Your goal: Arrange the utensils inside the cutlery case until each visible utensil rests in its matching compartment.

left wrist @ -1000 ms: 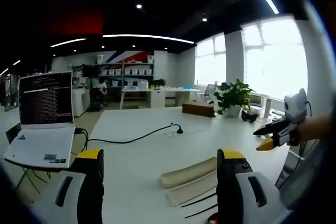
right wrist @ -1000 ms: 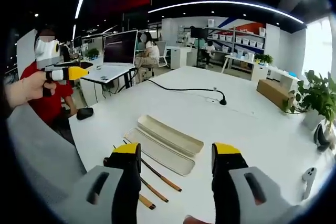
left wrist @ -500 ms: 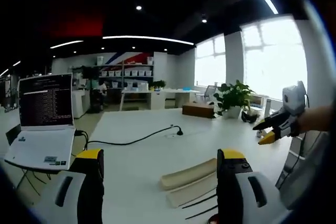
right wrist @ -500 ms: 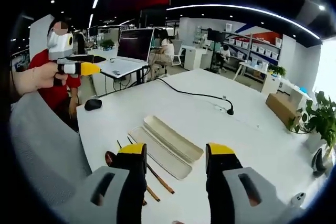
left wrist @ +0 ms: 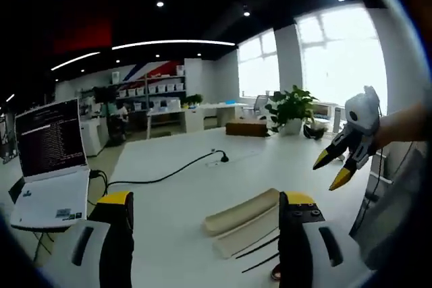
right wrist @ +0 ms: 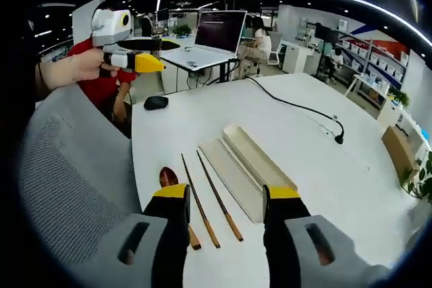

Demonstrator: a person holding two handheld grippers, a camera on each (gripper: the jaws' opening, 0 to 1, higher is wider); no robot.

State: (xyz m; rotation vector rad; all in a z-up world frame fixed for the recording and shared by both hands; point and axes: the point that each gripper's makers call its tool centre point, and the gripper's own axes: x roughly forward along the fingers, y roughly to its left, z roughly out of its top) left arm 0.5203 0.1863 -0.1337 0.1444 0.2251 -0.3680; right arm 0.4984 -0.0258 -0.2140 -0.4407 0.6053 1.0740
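**Both grippers raised over the table, case and utensils below**

Left gripper view: the left gripper [left wrist: 202, 234] has its jaws apart and empty above the white table [left wrist: 175, 187]. The beige cutlery case [left wrist: 243, 210] lies ahead, chopsticks [left wrist: 260, 251] beside it. The right gripper [left wrist: 334, 166], held in the air, is spread open.

Right gripper view: the right gripper [right wrist: 226, 217] is parted and empty. Below lie the case [right wrist: 253, 163], its lid [right wrist: 229, 177] alongside, two chopsticks [right wrist: 209, 197] and a wooden spoon [right wrist: 172, 190]. The left gripper [right wrist: 145, 55] is held well apart; I cannot tell its jaw gap here.

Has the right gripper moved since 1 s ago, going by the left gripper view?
Yes. The right gripper has swung inward over the table's edge, toward the potted plant, and its jaws now stand open.
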